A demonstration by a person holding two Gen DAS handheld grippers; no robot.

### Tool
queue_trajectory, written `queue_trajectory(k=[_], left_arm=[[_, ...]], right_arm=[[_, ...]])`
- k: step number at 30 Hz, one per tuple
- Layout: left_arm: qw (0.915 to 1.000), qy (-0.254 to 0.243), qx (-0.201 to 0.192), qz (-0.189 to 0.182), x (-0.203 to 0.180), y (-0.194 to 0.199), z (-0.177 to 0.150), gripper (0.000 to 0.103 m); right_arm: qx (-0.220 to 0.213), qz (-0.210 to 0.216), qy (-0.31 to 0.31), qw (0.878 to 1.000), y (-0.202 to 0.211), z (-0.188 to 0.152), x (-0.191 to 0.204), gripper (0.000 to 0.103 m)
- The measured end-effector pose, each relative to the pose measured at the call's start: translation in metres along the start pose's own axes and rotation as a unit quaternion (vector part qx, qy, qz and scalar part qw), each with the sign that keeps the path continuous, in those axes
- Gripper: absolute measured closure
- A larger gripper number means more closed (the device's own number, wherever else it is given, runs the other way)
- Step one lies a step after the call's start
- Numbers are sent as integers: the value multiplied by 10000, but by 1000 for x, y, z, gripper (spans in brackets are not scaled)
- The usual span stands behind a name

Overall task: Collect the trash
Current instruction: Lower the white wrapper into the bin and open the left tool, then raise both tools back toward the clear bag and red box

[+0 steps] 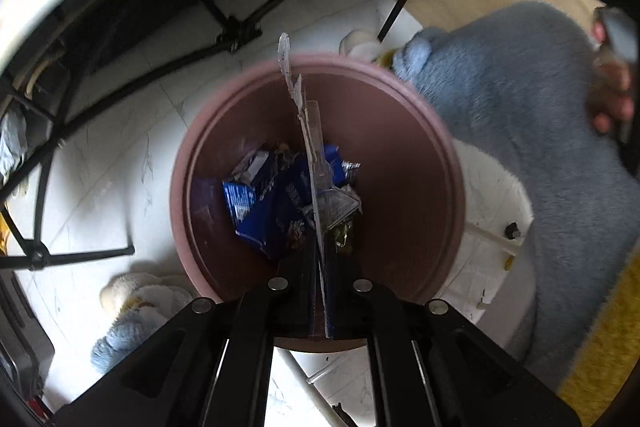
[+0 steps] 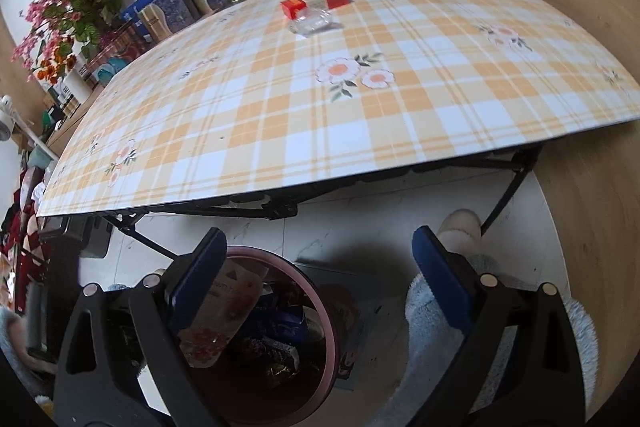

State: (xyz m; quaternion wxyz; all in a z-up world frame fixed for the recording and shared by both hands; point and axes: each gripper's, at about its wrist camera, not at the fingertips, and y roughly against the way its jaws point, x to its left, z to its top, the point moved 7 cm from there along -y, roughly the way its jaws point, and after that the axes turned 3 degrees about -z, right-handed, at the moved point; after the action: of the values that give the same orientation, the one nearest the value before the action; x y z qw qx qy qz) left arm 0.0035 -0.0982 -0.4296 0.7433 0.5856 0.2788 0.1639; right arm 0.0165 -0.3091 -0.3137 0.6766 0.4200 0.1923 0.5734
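Trash wrappers [image 1: 276,203] lie in the pink bin [image 1: 400,131] on the floor. Left gripper [image 1: 320,255] hangs over it, jaws clamped on clear packaging [image 1: 310,131]. Right gripper [image 2: 320,291] gapes wide and empty near the table [image 2: 400,131], where red packs [image 2: 294,7] sit.

print on the blue wrappers [image 1: 256,203] in the bin [image 1: 400,147], too blurred to read

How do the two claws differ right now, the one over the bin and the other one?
The left claw is shut on a clear plastic wrapper; the right claw is open and empty. The left points straight into the pink bin; the right looks out towards the checked table. Both are black two-fingered claws near that bin.
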Motion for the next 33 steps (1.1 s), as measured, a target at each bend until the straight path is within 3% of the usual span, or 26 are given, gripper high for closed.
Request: queue_trajectory(k=[3, 6, 7, 8, 10, 12, 14, 26, 33], left_arm=[[9994, 264, 192, 68, 15, -14, -10, 99], [9991, 387, 87, 152, 23, -9, -12, 96], [9989, 429, 44, 170, 24, -7, -11, 87], [9987, 476, 2, 188, 25, -5, -11, 59], [9980, 548, -170, 265, 27, 5, -11, 20], [9972, 537, -440, 275, 26, 16, -6, 18], [9943, 592, -763, 449, 29, 32, -4, 8], [9680, 679, -2162, 1081, 32, 98, 6, 6], [9478, 858, -2897, 1020, 37, 130, 13, 6]], right_arm=[[43, -10, -101, 9999, -2, -1, -4, 10], [65, -11, -128, 9999, -3, -3, -4, 10], [70, -12, -117, 9999, -3, -3, -3, 10], [76, -15, -98, 9999, -3, -2, -3, 10], [98, -23, -37, 9999, -4, -3, 0, 10], [115, -29, 49, 9999, -5, -4, 3, 10], [111, -38, 143, 9998, -4, -4, 6, 8], [150, -114, 159, 9997, -6, -4, 7, 6], [90, -140, 339, 9993, -3, -2, 13, 6]])
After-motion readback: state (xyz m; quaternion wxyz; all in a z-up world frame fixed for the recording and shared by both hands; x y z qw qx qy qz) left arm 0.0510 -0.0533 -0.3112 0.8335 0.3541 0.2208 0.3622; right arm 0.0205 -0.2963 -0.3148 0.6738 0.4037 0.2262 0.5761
